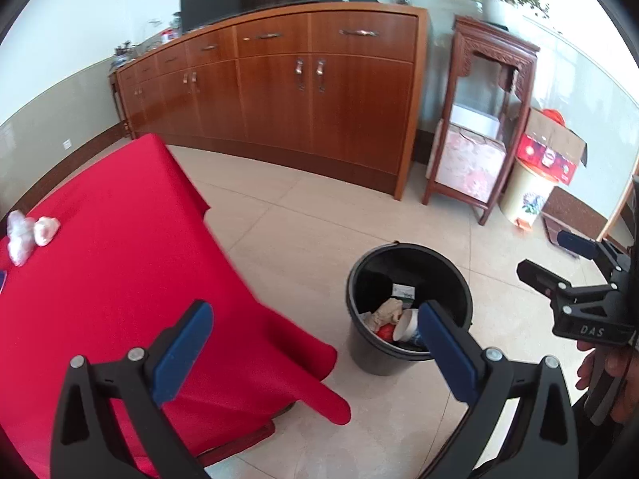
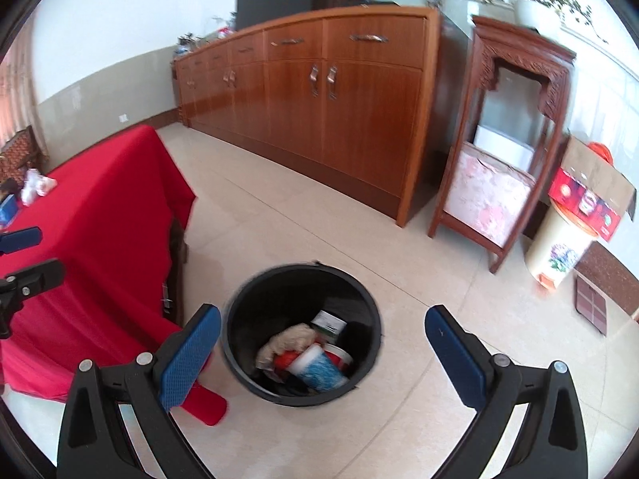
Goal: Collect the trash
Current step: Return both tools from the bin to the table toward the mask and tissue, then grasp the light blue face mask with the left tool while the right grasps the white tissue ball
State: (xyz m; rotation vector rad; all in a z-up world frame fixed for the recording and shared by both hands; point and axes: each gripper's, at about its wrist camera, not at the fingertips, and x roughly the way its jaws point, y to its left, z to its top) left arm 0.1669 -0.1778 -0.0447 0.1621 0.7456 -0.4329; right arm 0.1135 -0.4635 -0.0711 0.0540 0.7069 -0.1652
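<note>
Both grippers hang spread and empty, the right gripper (image 2: 321, 353) above the black bin (image 2: 235, 331) on the floor where cups and wrappers already lie, the left gripper (image 1: 315, 349) nearer the red tabletop (image 1: 100, 279), whose far-left crumpled wads (image 1: 30, 233) remain, I'd guess, next.

Pale tiled floor (image 2: 399, 279), glossy in daylight. Long wooden sideboard (image 2: 319, 111) against a white wall (image 1: 88, 28) with grey lower band. Beside it, a carved wooden stand (image 2: 515, 127). Red-draped table (image 1: 100, 259) at left.
</note>
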